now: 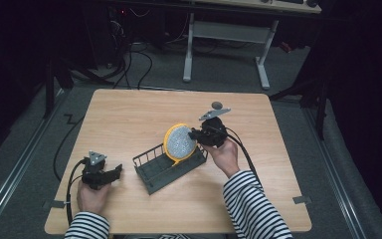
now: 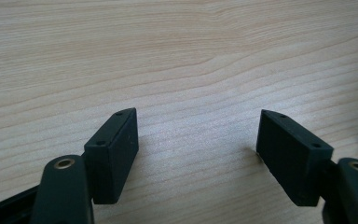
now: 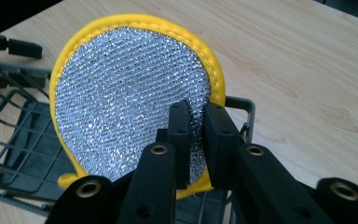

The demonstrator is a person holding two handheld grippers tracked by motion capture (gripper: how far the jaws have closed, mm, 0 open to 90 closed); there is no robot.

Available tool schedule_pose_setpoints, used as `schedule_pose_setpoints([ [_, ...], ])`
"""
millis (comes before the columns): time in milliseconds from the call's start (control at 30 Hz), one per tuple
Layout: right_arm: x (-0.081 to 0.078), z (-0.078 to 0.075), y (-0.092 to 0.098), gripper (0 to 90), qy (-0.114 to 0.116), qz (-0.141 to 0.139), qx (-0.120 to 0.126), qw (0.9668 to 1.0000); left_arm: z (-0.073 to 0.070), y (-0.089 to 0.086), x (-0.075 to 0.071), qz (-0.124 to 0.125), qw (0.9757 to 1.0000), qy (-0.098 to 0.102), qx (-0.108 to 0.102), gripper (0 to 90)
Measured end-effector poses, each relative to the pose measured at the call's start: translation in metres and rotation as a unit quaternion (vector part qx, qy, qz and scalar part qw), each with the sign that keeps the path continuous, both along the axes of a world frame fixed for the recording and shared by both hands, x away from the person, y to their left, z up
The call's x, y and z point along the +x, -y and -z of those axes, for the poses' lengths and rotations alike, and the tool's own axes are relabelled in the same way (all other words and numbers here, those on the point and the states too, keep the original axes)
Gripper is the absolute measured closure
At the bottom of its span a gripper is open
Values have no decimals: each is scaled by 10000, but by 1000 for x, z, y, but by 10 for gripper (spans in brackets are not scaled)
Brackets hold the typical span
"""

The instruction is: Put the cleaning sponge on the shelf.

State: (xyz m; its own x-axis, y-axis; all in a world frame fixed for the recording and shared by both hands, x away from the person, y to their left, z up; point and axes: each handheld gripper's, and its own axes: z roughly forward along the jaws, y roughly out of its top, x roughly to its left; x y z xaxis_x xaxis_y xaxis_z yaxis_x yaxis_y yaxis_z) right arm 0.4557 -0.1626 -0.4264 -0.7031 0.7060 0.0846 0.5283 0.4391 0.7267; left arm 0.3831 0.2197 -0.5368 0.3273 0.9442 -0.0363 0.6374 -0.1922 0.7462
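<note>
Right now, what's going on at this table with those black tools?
A person in striped sleeves holds a gripper in each hand. The right gripper has its fingers pinched on the edge of a round silver scouring pad with a yellow rim, holding it upright over one end of a dark wire basket on the wooden table. The left gripper rests low over bare table beside the basket, fingers apart and holding nothing.

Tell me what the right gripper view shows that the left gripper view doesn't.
Right gripper view: the right gripper shut on a round silver scrubbing pad with a yellow border, held upright over one end of a dark wire rack.

Left gripper view: the left gripper, fingers wide apart with nothing between them, low over bare wood.

Both: the light wooden table and a pair of black fingers rising from the bottom.
</note>
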Motion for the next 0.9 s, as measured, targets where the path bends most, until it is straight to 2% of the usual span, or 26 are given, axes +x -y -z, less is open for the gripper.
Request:
schedule_pose_setpoints([
  [133,-1,3,1,842,-50,-52,-65,10000,0,0,0,-1,10000,-1,11,298],
  [500,-7,5,1,838,-180,-182,-23,9997,0,0,0,-4,10000,-4,3,298],
  [733,-11,7,14,720,-216,38,163,9996,0,0,0,-5,10000,-4,-2,296],
  [900,-17,1,31,676,-93,225,411,9989,0,0,0,-8,10000,4,19,297],
])
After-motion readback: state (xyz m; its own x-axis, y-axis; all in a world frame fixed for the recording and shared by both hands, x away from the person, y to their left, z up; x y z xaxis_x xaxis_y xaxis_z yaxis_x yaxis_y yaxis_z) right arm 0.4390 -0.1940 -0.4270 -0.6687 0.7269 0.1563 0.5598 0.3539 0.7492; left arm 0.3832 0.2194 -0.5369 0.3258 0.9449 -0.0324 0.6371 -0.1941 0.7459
